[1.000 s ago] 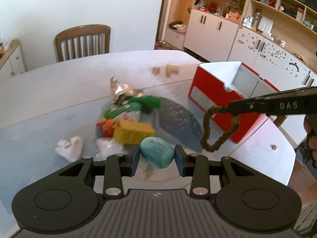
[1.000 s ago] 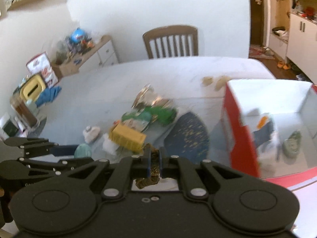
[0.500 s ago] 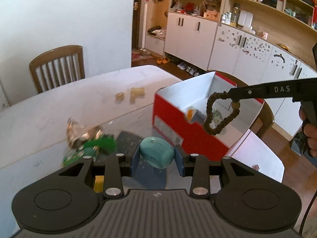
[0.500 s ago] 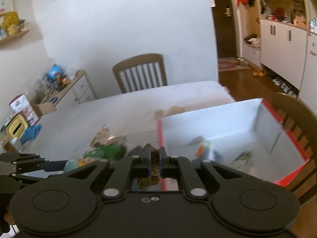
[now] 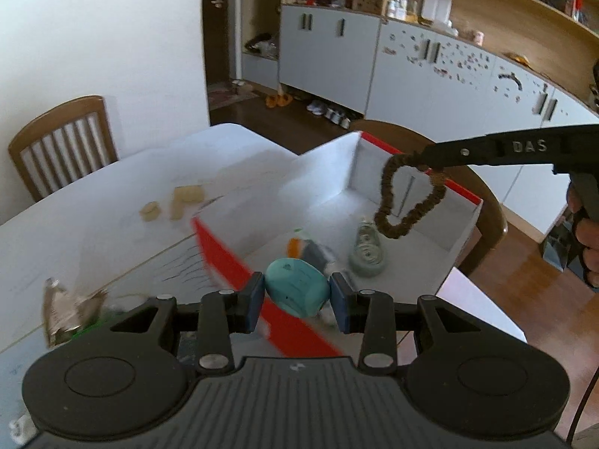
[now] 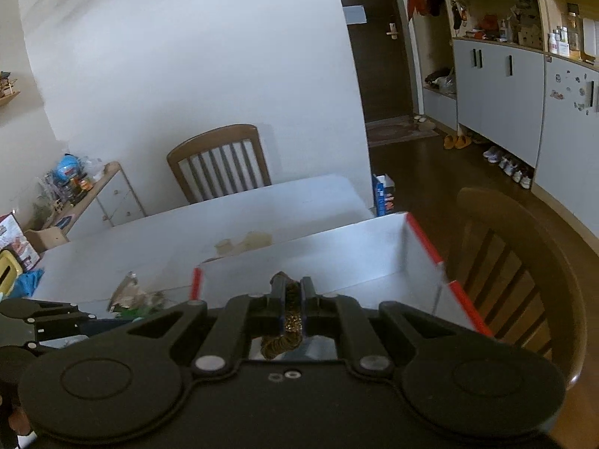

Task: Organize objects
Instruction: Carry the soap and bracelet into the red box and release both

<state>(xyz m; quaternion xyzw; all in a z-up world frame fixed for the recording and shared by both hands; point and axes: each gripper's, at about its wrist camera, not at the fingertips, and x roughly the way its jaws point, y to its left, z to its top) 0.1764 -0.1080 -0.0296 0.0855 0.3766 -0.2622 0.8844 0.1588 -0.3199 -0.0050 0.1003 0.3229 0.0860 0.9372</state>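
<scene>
The left gripper (image 5: 297, 296) pinches a teal stone (image 5: 297, 288) at lower centre, above the red box (image 5: 232, 265). Only this view shows the box's contents and the dangling brown loop (image 5: 408, 202). The right view shows the right gripper (image 6: 291, 308) pressed together on that loop.

two wrist fisheyes angled down, close over the shared red-edged box (image 5: 404, 202) (image 6: 374, 250) and white table (image 5: 112, 202) (image 6: 149, 247)
</scene>
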